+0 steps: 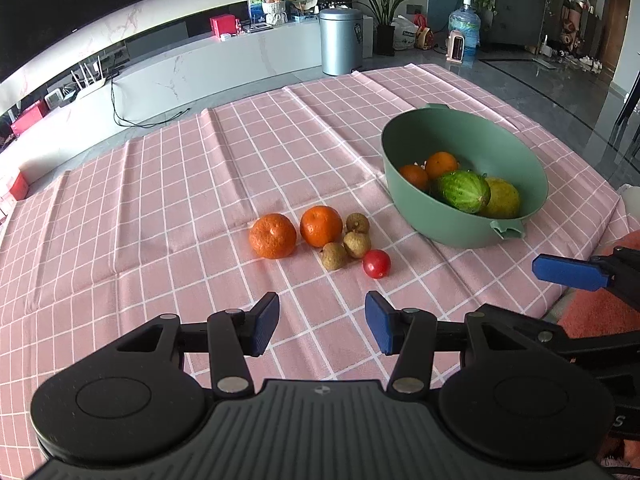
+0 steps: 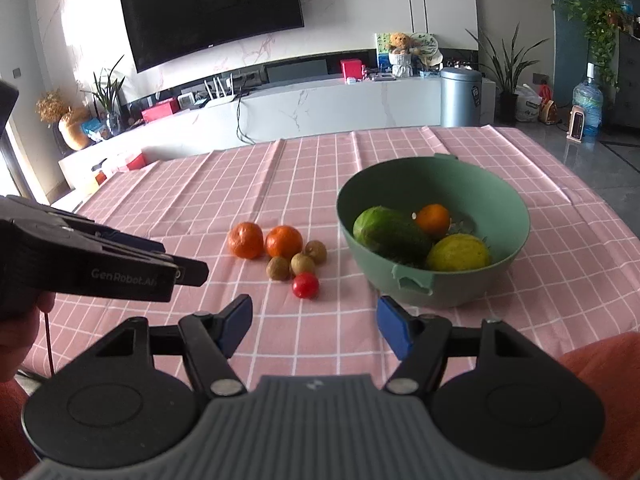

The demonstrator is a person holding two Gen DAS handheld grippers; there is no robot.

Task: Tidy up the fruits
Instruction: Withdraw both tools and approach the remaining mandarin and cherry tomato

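Right wrist: cucumber [image 2: 394,232] inside bowl [image 2: 508,216]

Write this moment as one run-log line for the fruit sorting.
left gripper: open, empty | right gripper: open, empty | green bowl: partly filled | on cloth: two oranges, three brown fruits, red tomato

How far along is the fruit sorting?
Partly done: the bowl holds oranges, a green melon and a yellow fruit. Both grippers are open and empty. Left on the cloth: two oranges, three brown fruits and a tomato.
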